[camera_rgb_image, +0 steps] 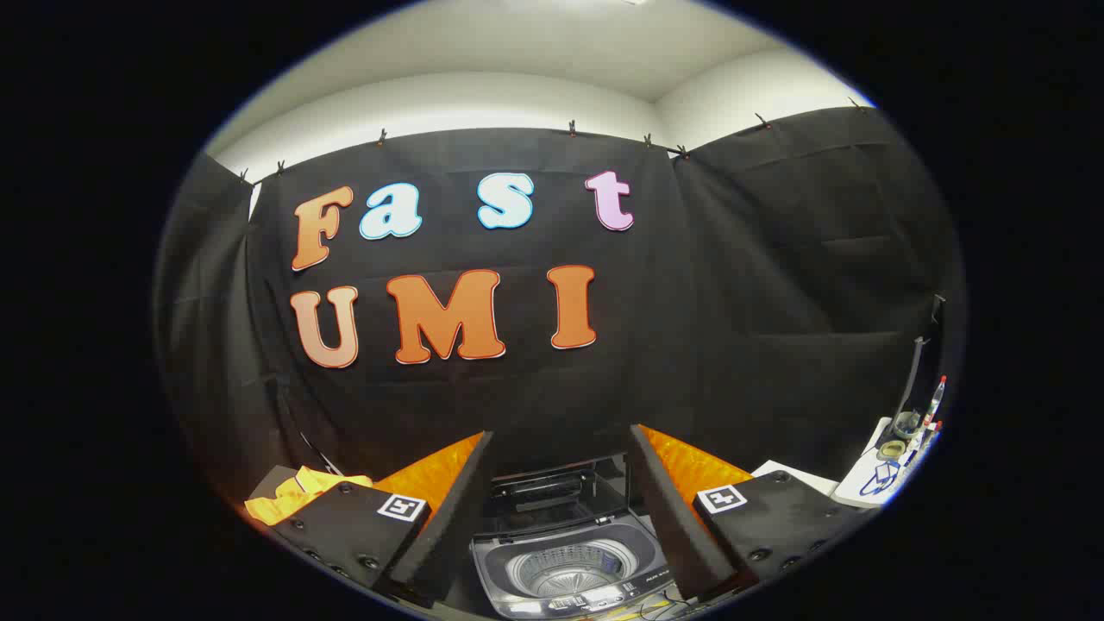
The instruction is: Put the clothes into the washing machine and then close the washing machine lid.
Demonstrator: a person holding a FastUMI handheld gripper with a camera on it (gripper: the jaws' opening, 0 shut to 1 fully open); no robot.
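While its lid stands raised, the top-loading washing machine sits low in the frame's centre, drum visible, between the fingers of the hand-held gripper, which is spread wide and holds nothing. Yellow clothes lie at lower left.

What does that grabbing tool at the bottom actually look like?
The tongs have two black blocky bodies with round screw holes, each bearing a white square tag with a black pattern. Their fingers are dark foam-like slabs with bright orange outer faces.
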